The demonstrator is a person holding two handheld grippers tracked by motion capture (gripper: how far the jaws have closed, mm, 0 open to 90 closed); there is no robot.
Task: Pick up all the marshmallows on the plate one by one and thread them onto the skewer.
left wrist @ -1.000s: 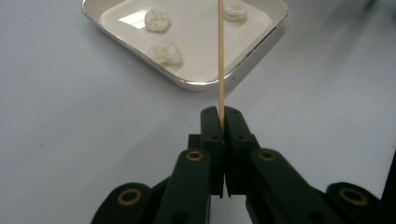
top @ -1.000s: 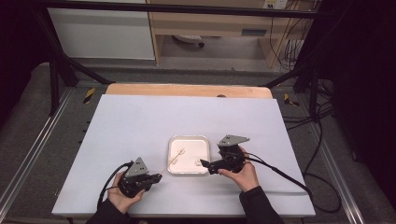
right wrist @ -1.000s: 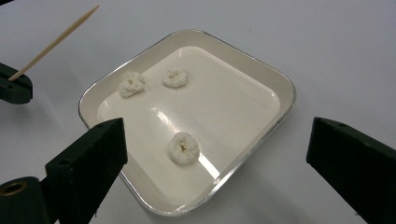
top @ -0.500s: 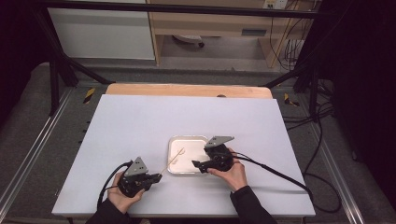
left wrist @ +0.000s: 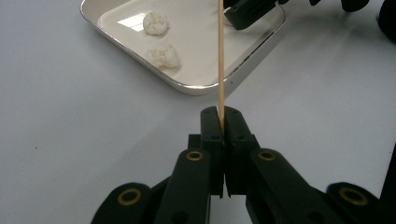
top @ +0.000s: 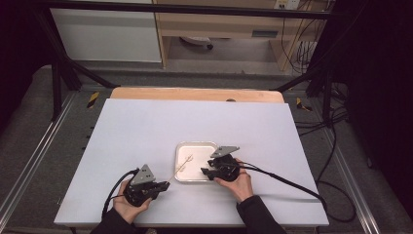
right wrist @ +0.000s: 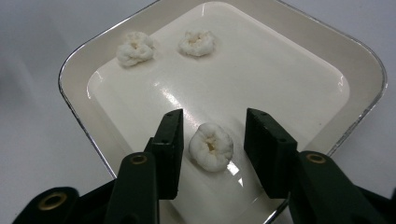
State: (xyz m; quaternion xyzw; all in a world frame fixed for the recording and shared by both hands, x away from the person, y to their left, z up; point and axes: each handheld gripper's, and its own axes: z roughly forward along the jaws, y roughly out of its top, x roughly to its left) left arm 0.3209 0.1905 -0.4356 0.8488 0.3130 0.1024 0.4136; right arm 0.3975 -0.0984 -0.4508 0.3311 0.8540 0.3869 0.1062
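A white tray (top: 197, 145) holds three white puffy pieces. My left gripper (top: 165, 185) sits left of the tray, shut on a thin wooden skewer (left wrist: 220, 56) that points out over the tray rim (left wrist: 196, 87). In the left gripper view the fingertips (left wrist: 222, 116) pinch the skewer's near end. My right gripper (top: 204, 171) reaches into the tray from its right. Its jaws (right wrist: 215, 114) have just been closing around the nearest puffy piece (right wrist: 211, 147). That piece lies between the pads with a gap on each side. Two more pieces (right wrist: 135, 48) (right wrist: 197, 43) lie at the tray's far side.
The tray stands on a white tabletop (top: 146, 131) with a wooden strip (top: 195, 94) along the far edge. A black cable (top: 282, 183) trails right from my right gripper, and another (top: 114, 192) loops left of my left gripper.
My right gripper has moved left and down into the tray, and its jaws have narrowed around one puffy piece. The left gripper has stayed put.
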